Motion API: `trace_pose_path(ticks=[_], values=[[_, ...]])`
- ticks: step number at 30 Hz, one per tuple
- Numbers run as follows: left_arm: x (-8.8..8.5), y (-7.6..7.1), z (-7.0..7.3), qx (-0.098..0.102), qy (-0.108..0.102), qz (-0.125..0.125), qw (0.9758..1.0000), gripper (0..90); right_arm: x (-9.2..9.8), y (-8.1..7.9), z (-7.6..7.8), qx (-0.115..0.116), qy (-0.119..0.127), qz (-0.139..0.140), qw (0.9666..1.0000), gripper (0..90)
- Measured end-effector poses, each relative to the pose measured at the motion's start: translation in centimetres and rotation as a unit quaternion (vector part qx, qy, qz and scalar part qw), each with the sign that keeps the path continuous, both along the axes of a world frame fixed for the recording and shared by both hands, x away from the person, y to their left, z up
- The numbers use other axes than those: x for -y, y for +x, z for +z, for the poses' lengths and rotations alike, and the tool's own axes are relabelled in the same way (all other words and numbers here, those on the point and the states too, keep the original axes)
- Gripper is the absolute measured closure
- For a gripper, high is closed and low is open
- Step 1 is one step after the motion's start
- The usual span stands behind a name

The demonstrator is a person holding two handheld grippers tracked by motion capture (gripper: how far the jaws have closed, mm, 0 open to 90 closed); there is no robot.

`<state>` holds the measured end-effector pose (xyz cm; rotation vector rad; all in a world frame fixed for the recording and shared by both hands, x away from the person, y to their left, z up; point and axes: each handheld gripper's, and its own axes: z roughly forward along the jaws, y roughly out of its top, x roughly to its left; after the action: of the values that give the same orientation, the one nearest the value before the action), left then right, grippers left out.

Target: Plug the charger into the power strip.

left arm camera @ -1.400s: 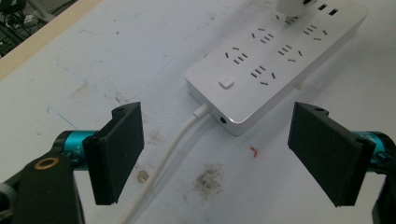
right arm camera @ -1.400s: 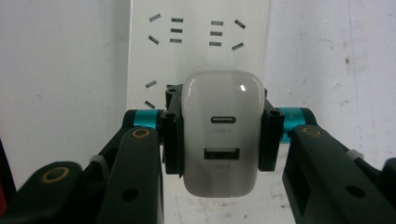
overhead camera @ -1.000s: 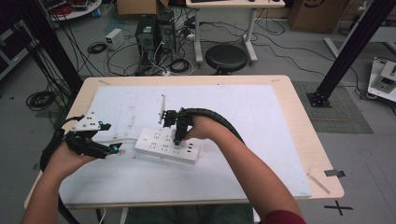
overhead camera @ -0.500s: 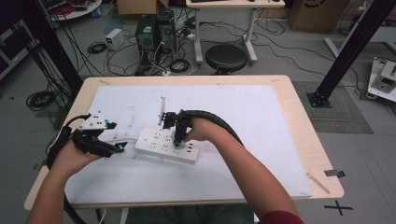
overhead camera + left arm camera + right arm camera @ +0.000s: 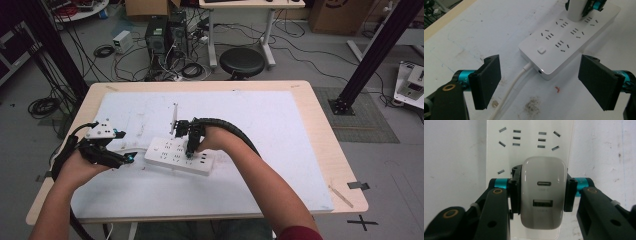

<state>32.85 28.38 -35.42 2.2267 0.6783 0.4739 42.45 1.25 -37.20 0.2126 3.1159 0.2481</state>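
- Right gripper (image 5: 541, 195): jaws clamped on both sides of a white charger (image 5: 542, 195), centre of the right gripper view, over the power strip (image 5: 180, 156).
- Left gripper (image 5: 539, 82): jaws spread wide, holding nothing, flanking the strip's cord (image 5: 509, 92) end at lower frame.

My right gripper (image 5: 541, 192) clamped the white charger (image 5: 543, 197), whose prongs and socket lay hidden beneath its body. The power strip (image 5: 529, 150) ran past the frame's top edge. In my left gripper view, the strip's white cable (image 5: 510, 88) left the bottom edge, its end unseen.
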Motion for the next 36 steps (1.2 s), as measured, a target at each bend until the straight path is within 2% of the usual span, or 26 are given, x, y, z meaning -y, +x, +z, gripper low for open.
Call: trace_pose_path(ticks=[1, 3, 5, 6, 7, 9, 11, 13, 15, 17, 20, 23, 25, 28, 29, 30, 31, 32, 33, 34, 35, 36], values=[[0.0, 0.0, 0.0, 0.0, 0.0, 0.0, 1.0, 18.4, 0.3, 0.0, 0.2, 0.001, 0.015, -0.01, 0.9998, 45.8], [0.0, 0.1, 0.0, 0.002, 0.0, -0.001, 1.0, 18.4, 1.3, 0.1, 1.0, 0.002, 0.041, -0.025, 0.9988, 43.7], [0.1, 0.3, 0.2, 0.005, -0.001, -0.003, 1.0, 18.4, 1.7, 0.0, 1.3, 0.006, 0.051, -0.028, 0.9983, 40.5], [0.1, 0.3, 0.3, 0.006, -0.002, -0.004, 1.0, 18.4, 2.9, -0.1, 1.9, 0.006, 0.078, -0.047, 0.9958, 39.7], [0.2, 0.4, 0.4, 0.01, -0.002, -0.005, 0.9999, 18.4, 3.4, -0.2, 2.1, 0.004, 0.089, -0.05, 0.9948, 37.9], [0.3, 0.5, 0.6, 0.013, -0.004, -0.009, 0.9999, 18.5, 4.9, -0.5, 2.5, 0.004, 0.123, -0.059, 0.9906, 36.3], [0.5, 0.6, 0.8, 0.016, -0.005, -0.013, 0.9998, 18.4, 6.3, -0.9, 2.7, 0.002, 0.16, -0.07, 0.9845, 34.5], [0.7, 0.7, 0.9, 0.02, -0.011, -0.018, 0.9996, 18.4, 7.5, -1.2, 2.9, 0.006, 0.188, -0.081, 0.9788, 32.5], [0.9, 0.7, 1.0, 0.023, -0.019, -0.022, 0.9993, 18.4, 8.9, -1.7, 3.1, 0.018, 0.22, -0.096, 0.9705, 29.1], [1.1, 0.7, 1.0, 0.026, -0.031, -0.032, 0.9987, 18.4, 9.9, -2.2, 3.2, 0.031, 0.242, -0.103, 0.9643, 29.0], [1.3, 0.6, 1.0, 0.03, -0.042, -0.044, 0.9977, 18.4, 11.3, -2.9, 3.4, 0.041, 0.262, -0.118, 0.9569, 28.2], [1.4, 0.5, 1.0, 0.039, -0.048, -0.053, 0.9967, 18.4, 12.7, -3.5, 3.6, 0.045, 0.29, -0.134, 0.9464, 25.8], [1.3, 0.4, 0.9, 0.043, -0.063, -0.056, 0.9955, 18.4, 13.5, -3.7, 3.6, 0.052, 0.302, -0.14, 0.9416, 24.8], [1.2, 0.4, 0.7, 0.052, -0.075, -0.062, 0.9939, 17.8, 15.0, -4.0, 3.7, 0.053, 0.327, -0.157, 0.9304, 21.7], [1.2, 0.4, 0.7, 0.052, -0.075, -0.062, 0.9939, 17.8, 15.0, -4.0, 3.7, 0.053, 0.327, -0.157, 0.9304, 21.7], [1.0, 0.5, 0.3, 0.056, -0.082, -0.063, 0.9931, 17.8, 16.5, -4.5, 3.4, 0.06, 0.347, -0.169, 0.9207, 21.3], [1.0, 0.5, 0.3, 0.056, -0.082, -0.063, 0.9931, 17.7, 16.5, -4.5, 3.4, 0.06, 0.347, -0.169, 0.9207, 21.3], [0.8, 0.6, 0.1, 0.055, -0.087, -0.062, 0.9928, 17.6, 17.6, -4.7, 3.1, 0.059, 0.356, -0.179, 0.9153, 20.9], [0.8, 0.6, 0.1, 0.055, -0.087, -0.062, 0.9928, 17.5, 17.6, -4.7, 3.1, 0.059, 0.356, -0.179, 0.9153, 20.9], [0.7, 0.7, 0.0, 0.06, -0.096, -0.06, 0.9917, 17.5, 18.6, -4.9, 2.8, 0.059, 0.37, -0.184, 0.9086, 20.8], [0.7, 0.7, 0.0, 0.06, -0.096, -0.06, 0.9917, 17.5, 19.1, -5.0, 2.6, 0.058, 0.376, -0.187, 0.9058, 20.7], [0.6, 0.7, -0.1, 0.059, -0.102, -0.059, 0.9913, 17.4, 19.1, -5.0, 2.6, 0.058, 0.376, -0.187, 0.9058, 20.7]])
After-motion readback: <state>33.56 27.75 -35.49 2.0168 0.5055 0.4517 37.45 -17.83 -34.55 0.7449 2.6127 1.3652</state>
